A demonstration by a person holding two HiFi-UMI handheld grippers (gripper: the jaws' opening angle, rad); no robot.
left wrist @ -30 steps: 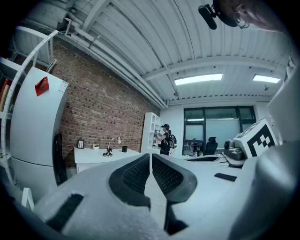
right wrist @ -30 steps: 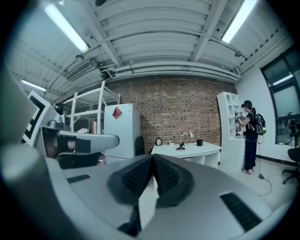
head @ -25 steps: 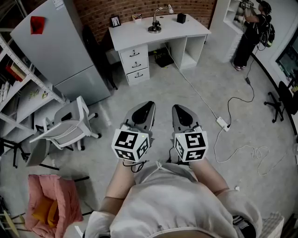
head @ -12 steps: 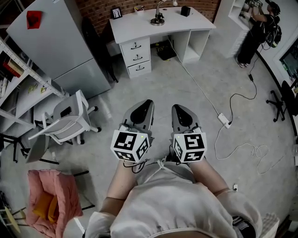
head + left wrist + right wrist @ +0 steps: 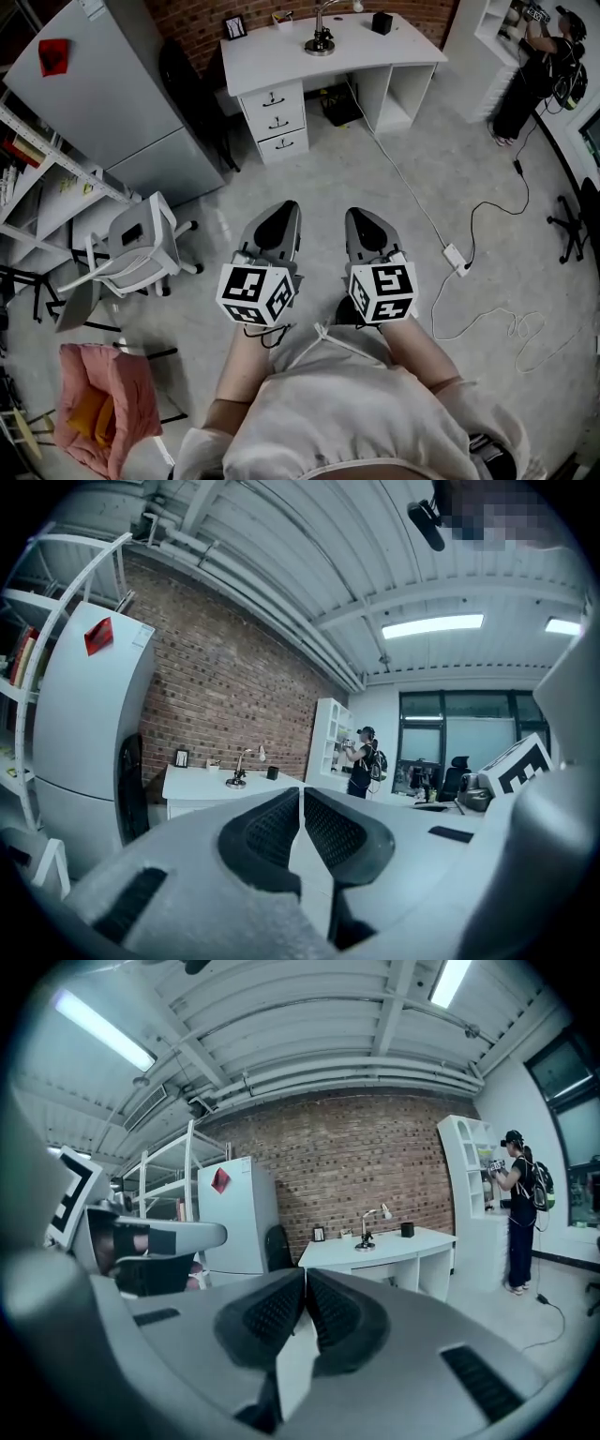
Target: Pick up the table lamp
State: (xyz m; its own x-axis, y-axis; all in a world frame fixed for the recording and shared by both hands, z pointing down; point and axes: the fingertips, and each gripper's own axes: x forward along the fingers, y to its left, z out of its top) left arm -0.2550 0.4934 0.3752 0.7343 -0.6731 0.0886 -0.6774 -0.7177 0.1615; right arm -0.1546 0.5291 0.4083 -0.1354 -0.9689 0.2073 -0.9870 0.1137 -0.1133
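Observation:
The table lamp, silver with a round base and a curved neck, stands on a white desk against the brick wall, far ahead of me. It also shows small in the left gripper view as the lamp and in the right gripper view as the lamp. My left gripper and right gripper are held side by side in front of my body over the floor, both shut and empty, well short of the desk.
A grey refrigerator stands left of the desk. A white chair and a metal shelf are to my left. A cable with a power strip crosses the floor on the right. A person stands at white shelving, far right.
The desk and lamp have shifted up and right in the head view and grown nearer as I moved ahead. Both grippers stay shut, side by side.

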